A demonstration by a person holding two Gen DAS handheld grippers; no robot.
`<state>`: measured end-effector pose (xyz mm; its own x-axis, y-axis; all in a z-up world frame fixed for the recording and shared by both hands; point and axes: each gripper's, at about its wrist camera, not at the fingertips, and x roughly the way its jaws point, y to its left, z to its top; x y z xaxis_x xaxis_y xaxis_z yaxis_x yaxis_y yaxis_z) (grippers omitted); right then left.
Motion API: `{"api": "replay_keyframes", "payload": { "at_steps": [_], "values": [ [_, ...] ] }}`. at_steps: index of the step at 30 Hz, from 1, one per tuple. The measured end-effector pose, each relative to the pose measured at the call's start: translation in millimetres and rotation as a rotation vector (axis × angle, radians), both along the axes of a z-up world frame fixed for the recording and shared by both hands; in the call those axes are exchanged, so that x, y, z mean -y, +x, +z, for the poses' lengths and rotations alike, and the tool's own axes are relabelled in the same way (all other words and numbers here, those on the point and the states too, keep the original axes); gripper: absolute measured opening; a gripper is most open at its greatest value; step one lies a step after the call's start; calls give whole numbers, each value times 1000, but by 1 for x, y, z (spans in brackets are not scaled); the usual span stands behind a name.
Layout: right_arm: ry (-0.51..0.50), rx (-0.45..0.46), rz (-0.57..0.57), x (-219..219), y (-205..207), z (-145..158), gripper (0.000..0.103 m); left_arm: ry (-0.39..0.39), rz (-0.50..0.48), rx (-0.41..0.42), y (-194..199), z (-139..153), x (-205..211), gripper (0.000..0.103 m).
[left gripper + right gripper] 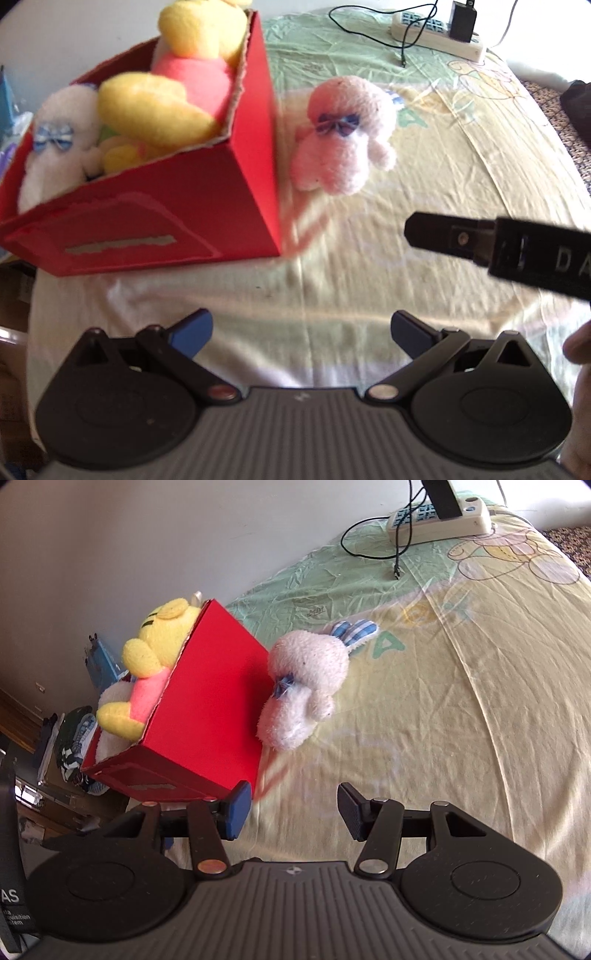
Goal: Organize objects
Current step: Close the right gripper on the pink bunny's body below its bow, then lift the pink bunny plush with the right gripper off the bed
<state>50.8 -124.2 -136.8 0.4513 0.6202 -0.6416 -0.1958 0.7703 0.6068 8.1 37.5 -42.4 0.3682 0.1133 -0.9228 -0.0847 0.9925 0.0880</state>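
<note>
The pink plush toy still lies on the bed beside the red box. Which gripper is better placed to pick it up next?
Probably the right gripper: its open, empty jaws point toward the pink plush toy across bare sheet. The left gripper, also open, sits farther back, with the red box on its left.

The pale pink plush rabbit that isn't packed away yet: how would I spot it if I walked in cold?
Find the red cardboard box standing on the yellow-green bedsheet. The pale pink plush rabbit lies on the sheet right beside the box's long side. Unlike the yellow bear and white plush inside the box, it lies outside, wearing a blue bow.
</note>
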Motion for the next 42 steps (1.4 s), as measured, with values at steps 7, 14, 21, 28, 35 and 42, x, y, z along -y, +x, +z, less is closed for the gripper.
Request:
{"api": "replay_keyframes", "payload": {
  "at_steps": [7,14,21,28,35,42],
  "values": [
    [-2,-2,-23,-4,18,-6,56,-157,8,-40,2,-8,-10,102],
    [28,-52,-57,-19,51,-22,56,-266,42,-62,-15,-16,-31,102],
    [109,-150,-107,-37,79,-47,56,-311,128,-61,-22,-21,-59,101],
    [122,-138,-117,-42,81,-53,35,-298,47,-21,-25,-14,-63,101],
    [50,-77,-76,-14,63,-44,32,-350,-123,49,-22,0,-37,102],
    [-46,-44,1,21,33,-36,31,-323,-193,16,-17,-4,-11,102]
  ]
}}
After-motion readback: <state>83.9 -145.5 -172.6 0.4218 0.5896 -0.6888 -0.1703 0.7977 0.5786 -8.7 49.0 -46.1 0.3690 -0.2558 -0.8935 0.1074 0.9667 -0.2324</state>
